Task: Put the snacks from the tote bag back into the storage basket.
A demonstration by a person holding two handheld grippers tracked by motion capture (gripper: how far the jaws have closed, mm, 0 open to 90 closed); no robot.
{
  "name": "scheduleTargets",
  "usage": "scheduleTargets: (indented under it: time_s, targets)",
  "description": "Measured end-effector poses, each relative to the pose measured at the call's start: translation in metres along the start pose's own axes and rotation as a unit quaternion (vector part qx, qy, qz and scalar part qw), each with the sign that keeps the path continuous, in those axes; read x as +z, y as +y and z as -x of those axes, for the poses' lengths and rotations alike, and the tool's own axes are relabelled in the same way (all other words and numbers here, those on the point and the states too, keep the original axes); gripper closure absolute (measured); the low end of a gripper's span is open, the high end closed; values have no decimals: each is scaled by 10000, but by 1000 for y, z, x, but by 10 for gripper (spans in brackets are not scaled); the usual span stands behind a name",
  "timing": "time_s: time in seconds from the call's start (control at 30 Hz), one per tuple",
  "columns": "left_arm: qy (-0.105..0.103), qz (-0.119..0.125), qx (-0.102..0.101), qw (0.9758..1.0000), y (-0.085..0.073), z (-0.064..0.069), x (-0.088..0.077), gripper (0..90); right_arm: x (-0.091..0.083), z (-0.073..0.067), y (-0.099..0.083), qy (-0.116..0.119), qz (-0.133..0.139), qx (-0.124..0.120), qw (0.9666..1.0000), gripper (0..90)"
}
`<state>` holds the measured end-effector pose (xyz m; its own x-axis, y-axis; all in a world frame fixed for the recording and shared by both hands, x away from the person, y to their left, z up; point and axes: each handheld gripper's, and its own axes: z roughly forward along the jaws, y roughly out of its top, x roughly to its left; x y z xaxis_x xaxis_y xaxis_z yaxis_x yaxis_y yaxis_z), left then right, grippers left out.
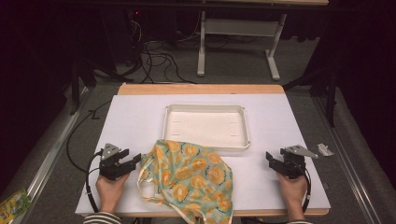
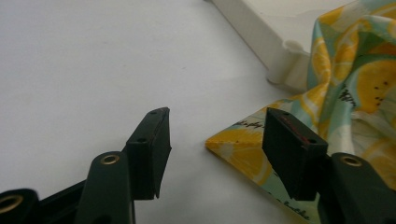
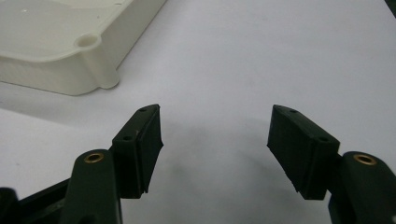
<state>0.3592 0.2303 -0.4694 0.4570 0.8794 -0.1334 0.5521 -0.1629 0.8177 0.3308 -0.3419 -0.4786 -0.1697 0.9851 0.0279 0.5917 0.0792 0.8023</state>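
A crumpled cloth (image 1: 194, 175) printed with yellow lemons on pale green lies at the table's front middle. Its far edge rests against the front left rim of a shallow cream tray (image 1: 205, 109). My left gripper (image 1: 132, 159) sits on the table just left of the cloth, open. In the left gripper view a flat corner of the cloth (image 2: 238, 151) reaches in between the open jaws of the left gripper (image 2: 215, 116) near the right one, and the pads do not press on it. My right gripper (image 1: 270, 157) rests open, right of the cloth. Bare white table lies between the jaws of the right gripper (image 3: 215, 112), and the tray's corner (image 3: 88, 65) is ahead to the left.
The white table top (image 1: 130, 121) has a wooden strip along its far edge. A small grey scrap (image 1: 325, 149) lies by the right edge. On the floor are cables (image 1: 154, 58) behind the table, a white desk frame (image 1: 201, 46), and a green packet (image 1: 13, 204) at lower left.
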Motion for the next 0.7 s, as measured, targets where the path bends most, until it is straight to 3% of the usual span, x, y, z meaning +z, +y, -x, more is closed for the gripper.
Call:
scheduleTargets:
  time_s: [0.47,0.7]
  targets:
    - [-248,4,78,9997,1,10,-9,420,0,0,0,6,-7,-11,10000,354]
    - [-363,43,235,9991,3,20,-19,418,0,-1,0,2,-18,-7,10000,353]
